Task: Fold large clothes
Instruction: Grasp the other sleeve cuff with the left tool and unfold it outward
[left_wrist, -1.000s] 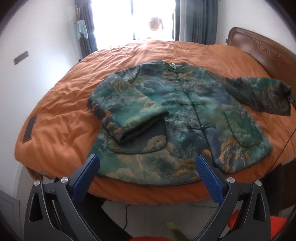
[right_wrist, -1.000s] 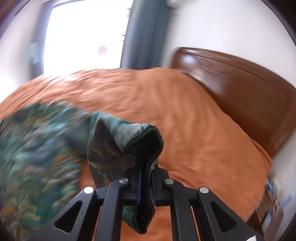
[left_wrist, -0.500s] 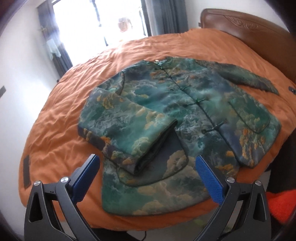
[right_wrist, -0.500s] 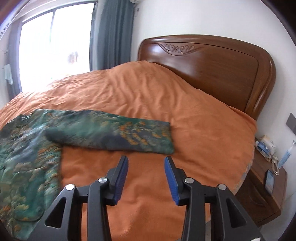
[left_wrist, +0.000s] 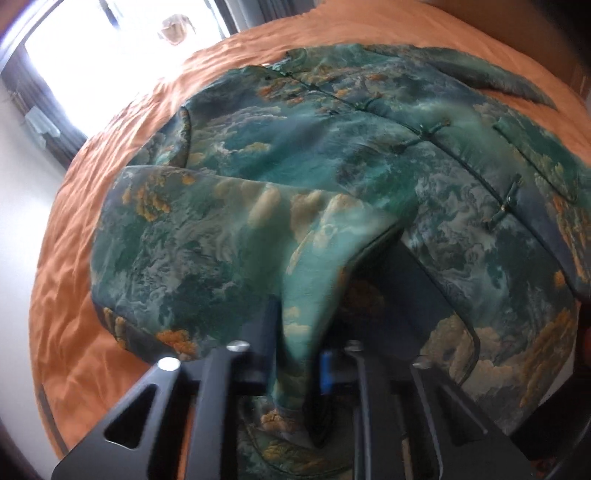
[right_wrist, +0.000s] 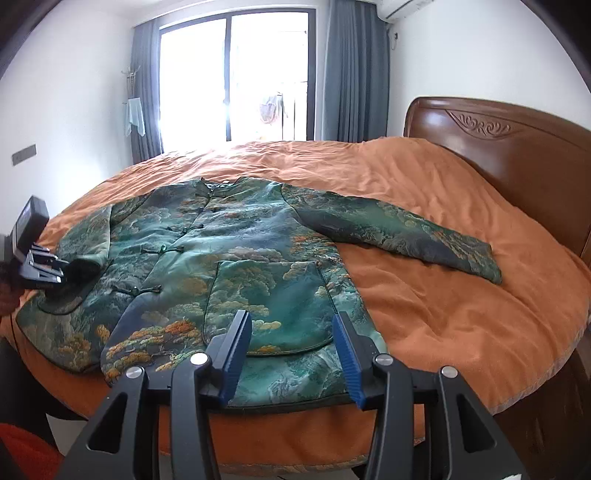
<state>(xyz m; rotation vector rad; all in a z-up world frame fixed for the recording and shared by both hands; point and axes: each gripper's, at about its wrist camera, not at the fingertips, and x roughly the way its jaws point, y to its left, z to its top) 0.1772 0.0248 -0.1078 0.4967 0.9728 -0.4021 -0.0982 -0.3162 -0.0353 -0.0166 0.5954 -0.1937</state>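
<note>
A green patterned jacket (right_wrist: 236, 258) with orange clouds lies face up on the orange bed (right_wrist: 461, 314). Its right sleeve (right_wrist: 406, 232) lies stretched out toward the headboard. Its left sleeve (left_wrist: 221, 243) is folded over the jacket front. My left gripper (left_wrist: 299, 369) is shut on the cuff of that folded sleeve; it also shows in the right wrist view (right_wrist: 62, 267) at the jacket's left side. My right gripper (right_wrist: 291, 354) is open and empty, just in front of the jacket's hem near the bed's front edge.
A carved wooden headboard (right_wrist: 509, 155) stands at the right. A bright window (right_wrist: 236, 77) with grey curtains is behind the bed. White walls close in on both sides. Something red-orange (right_wrist: 22, 450) lies on the floor at the lower left.
My left gripper moved in and shut on the folded sleeve's cuff. My right gripper let go of the right sleeve, which now lies flat, and drew back to the hem.
</note>
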